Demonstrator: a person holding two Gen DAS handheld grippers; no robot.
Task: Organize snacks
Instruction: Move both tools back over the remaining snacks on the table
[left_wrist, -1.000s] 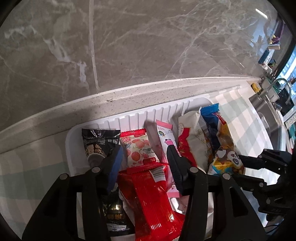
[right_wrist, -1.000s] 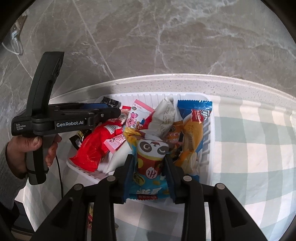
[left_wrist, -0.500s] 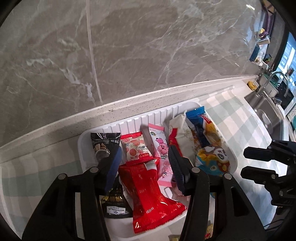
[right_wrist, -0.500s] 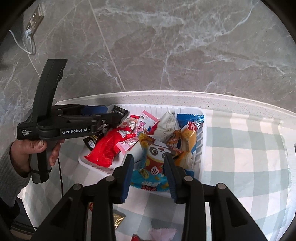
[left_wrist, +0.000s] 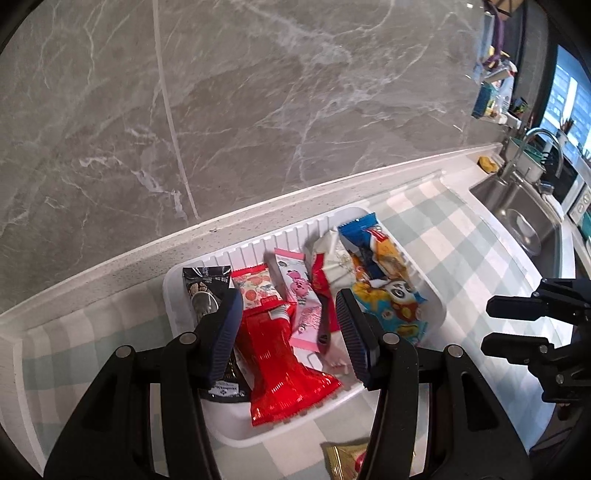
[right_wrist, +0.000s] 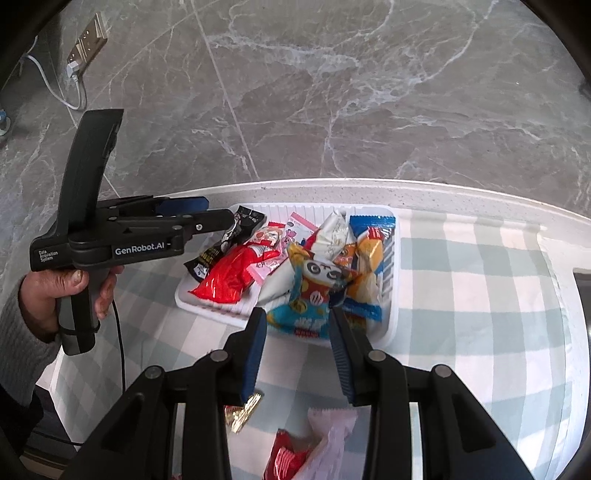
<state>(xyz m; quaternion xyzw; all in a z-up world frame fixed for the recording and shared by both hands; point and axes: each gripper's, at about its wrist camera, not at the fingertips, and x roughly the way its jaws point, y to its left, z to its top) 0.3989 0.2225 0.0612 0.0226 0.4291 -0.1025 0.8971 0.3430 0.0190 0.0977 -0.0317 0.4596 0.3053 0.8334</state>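
Surface: checked pale green and white cloth (right_wrist: 476, 280) on a counter, grey marble wall (right_wrist: 332, 92) behind.
Tray: one white ribbed tray (right_wrist: 390, 325) on the cloth, close to the wall, holding the snacks.
Snacks in tray: at least seven packets, overlapping, so the count is uncertain.
Far left: one black packet (left_wrist: 201, 288), partly behind the left finger.
Next: one red packet (left_wrist: 280, 365), its end lying over the tray's near rim.
Behind it: one packet with red fruit print (left_wrist: 255, 288).
Middle: one pink packet (left_wrist: 299, 291) and one white and red packet (right_wrist: 334, 236).
Right side: one panda packet (right_wrist: 314, 291) and one blue and orange packet (right_wrist: 369, 251).
Snacks outside tray: three on the cloth in front, one gold wrapper (right_wrist: 245, 411), one small red packet (right_wrist: 286, 459), one pale pink wrapper (right_wrist: 332, 432).
Left gripper (left_wrist: 290, 332): above the tray's left half, fingers spread, nothing pinched; packets lie below the gap.
Right gripper (right_wrist: 298, 350): above the tray's near edge, fingers apart, nothing between the pads.
Hand (right_wrist: 55, 291): one, in a grey sleeve, gripping the left tool's handle.
Background: one steel sink (left_wrist: 517, 218) with one tap to the right; one wall socket (right_wrist: 86, 42) with a plugged cable to the left.
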